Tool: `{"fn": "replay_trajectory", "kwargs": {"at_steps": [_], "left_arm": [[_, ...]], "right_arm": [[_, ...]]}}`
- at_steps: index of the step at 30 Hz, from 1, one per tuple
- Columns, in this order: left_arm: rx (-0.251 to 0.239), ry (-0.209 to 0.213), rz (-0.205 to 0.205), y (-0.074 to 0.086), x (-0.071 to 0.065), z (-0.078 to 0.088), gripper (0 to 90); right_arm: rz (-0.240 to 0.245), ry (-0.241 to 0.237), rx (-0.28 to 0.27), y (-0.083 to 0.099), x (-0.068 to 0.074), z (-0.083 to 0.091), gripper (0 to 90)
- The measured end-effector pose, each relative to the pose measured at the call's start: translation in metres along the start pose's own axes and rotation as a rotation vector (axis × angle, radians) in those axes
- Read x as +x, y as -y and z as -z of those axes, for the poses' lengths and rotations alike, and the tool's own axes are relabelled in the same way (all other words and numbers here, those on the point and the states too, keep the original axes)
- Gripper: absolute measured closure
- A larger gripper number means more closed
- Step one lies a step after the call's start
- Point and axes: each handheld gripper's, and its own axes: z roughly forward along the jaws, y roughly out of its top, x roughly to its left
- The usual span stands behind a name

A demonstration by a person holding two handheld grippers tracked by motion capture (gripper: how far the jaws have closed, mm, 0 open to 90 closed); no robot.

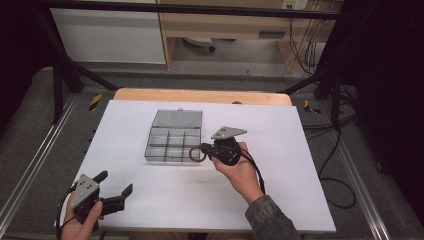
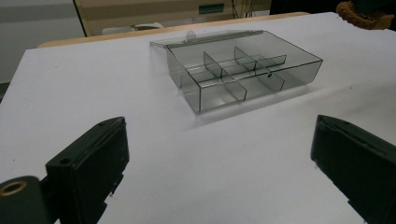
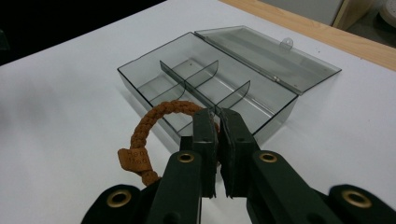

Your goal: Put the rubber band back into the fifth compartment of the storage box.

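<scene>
A clear grey compartment box [image 1: 172,141] lies open on the white table, its lid [image 1: 178,118] flat behind it; the same box [image 2: 243,77] [image 3: 205,88] shows from both grippers. My right gripper [image 1: 204,152] hovers at the box's right front corner, shut on a brown braided loop [image 1: 196,153]. In the right gripper view the jaws pinch this braided loop [image 3: 156,119], which hangs left with a small tag. My left gripper [image 1: 116,184] rests near the table's front left corner, open, with nothing between its fingers [image 2: 88,163].
The white table sheet [image 1: 280,190] has wide bare room in front and to the right. A wooden edge [image 1: 200,95] runs along the back. Black frame bars and cables [image 1: 335,150] stand beyond the right side.
</scene>
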Motion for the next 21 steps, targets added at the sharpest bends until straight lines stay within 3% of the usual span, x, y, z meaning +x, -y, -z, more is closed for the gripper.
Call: {"fn": "replay_trajectory", "kwargs": {"at_steps": [21], "left_arm": [[-0.001,0.003,0.0,0.0,0.001,0.001,4.2]], "right_arm": [[0.003,0.016,-0.04,-0.037,-0.001,-0.031,85.6]]}}
